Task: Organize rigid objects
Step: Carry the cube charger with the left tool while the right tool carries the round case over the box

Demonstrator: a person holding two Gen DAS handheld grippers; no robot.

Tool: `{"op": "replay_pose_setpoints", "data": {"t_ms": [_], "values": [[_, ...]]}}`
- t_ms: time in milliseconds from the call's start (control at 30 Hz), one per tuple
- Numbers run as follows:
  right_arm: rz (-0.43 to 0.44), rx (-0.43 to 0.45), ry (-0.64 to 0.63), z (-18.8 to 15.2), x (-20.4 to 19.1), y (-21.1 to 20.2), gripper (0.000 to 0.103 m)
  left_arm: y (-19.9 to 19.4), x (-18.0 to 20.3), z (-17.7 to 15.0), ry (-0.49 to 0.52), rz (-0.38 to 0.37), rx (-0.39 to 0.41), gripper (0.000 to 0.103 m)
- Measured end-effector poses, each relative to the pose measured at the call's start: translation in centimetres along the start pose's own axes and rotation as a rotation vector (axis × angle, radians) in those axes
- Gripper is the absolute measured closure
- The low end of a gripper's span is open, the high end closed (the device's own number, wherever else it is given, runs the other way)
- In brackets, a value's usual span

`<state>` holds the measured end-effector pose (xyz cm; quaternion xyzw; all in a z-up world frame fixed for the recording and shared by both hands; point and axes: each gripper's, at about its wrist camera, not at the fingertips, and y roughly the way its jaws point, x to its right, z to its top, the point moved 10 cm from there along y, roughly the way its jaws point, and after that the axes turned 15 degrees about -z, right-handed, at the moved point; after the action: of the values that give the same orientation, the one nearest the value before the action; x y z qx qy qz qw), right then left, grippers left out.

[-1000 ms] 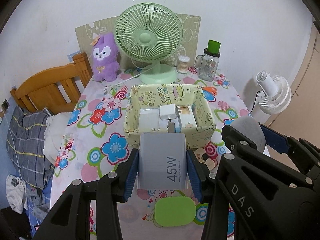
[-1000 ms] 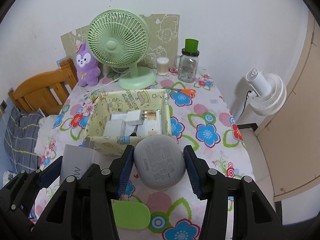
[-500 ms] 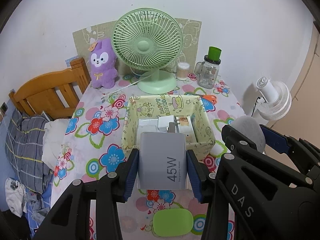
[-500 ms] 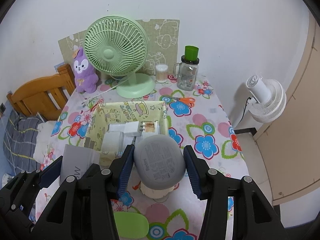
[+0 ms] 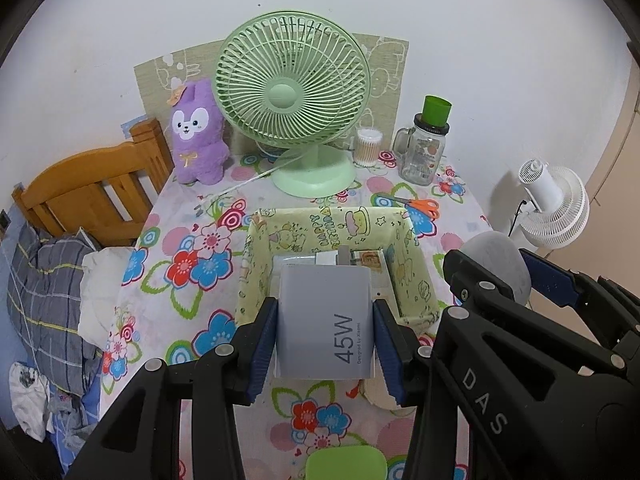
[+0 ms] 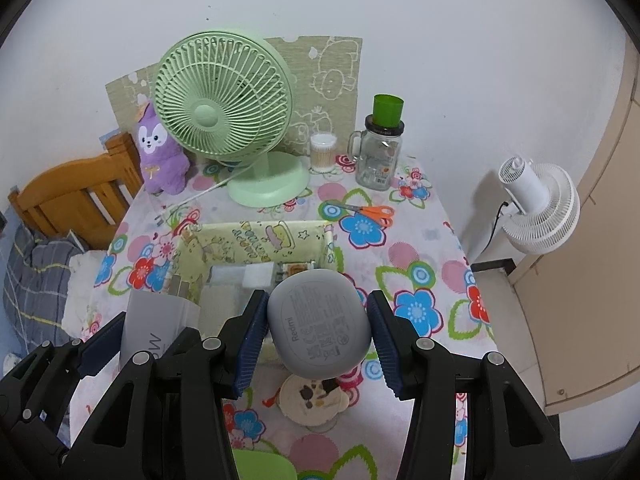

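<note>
On the floral tablecloth [image 5: 192, 240], I carry the charger [image 5: 326, 320] in the left gripper [image 5: 325, 346] and the earbud case [image 6: 318, 320] in the right gripper [image 6: 318, 338]; next, lower both into the yellow box [image 5: 416, 276].

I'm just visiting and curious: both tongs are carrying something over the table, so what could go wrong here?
The rounded grey case is pinched only at its curved sides, so it could slip and drop onto the small dish below. The charger could land on items already in the yellow box and knock them.
</note>
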<state>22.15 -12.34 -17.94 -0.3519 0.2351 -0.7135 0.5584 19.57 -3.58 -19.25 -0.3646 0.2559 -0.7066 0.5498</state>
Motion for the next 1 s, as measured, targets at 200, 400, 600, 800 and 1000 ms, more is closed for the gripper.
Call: {"op": "replay_pose_setpoints", "data": {"t_ms": [200,400,600,800,1000], "values": [[-0.011,-0.008,-0.001,0.9,0.0,1.4,0.049,1.4,-0.1,0.9,-0.002,-0.006,-0.011,0.055],[-0.009,-0.022,-0.009,1.7,-0.4,3.1,0.049,3.1,-0.4,1.6,-0.014,-0.009,-0.025,0.055],[-0.017,-0.037,-0.012,2.4,-0.5,5.2,0.049,5.0,-0.5,2.3,-0.010,-0.011,-0.040,0.055],[-0.048,-0.047,-0.009,2.8,0.0,7.2,0.049,7.1,-0.4,2.8,-0.017,-0.015,-0.063,0.055],[-0.057,-0.068,-0.005,3.0,0.2,9.3,0.049,9.0,-0.5,2.8,-0.035,-0.018,-0.083,0.055]]}}
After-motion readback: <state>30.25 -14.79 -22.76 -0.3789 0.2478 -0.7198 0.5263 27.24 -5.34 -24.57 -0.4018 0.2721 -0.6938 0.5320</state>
